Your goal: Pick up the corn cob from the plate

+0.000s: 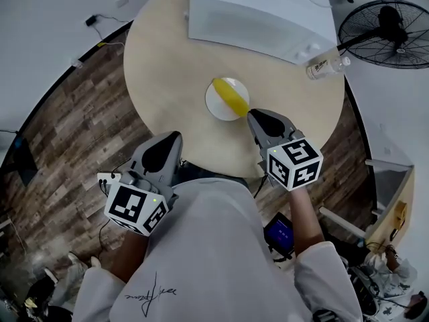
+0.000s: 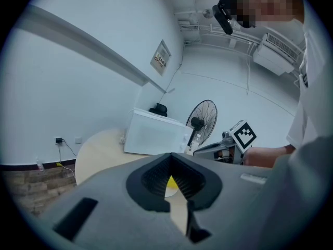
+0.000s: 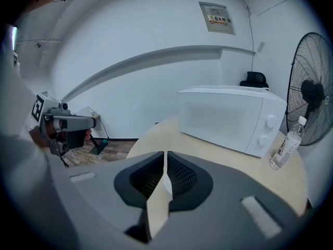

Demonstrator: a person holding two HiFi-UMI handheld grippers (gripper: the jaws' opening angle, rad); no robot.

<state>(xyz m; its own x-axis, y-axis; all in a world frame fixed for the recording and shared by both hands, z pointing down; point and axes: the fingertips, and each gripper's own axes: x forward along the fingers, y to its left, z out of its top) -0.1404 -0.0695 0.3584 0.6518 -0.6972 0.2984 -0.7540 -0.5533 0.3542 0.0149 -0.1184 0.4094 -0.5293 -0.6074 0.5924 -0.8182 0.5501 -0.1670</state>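
Note:
A yellow corn cob (image 1: 232, 97) lies on a small white plate (image 1: 218, 102) in the middle of the round table (image 1: 167, 66). My right gripper (image 1: 253, 115) points at the plate's near right rim, just short of the cob; its jaws stand a thin slit apart with nothing between them (image 3: 164, 155). My left gripper (image 1: 175, 136) hangs at the table's near edge, well left of the plate, jaws together and empty (image 2: 169, 158). Through the gap under the left jaws the corn cob (image 2: 170, 181) and the plate (image 2: 171, 192) show ahead.
A white microwave (image 1: 261, 15) stands at the table's far side, with a clear water bottle (image 1: 327, 66) lying by its right corner. A black floor fan (image 1: 385, 32) is off the table to the far right. Wooden floor surrounds the table.

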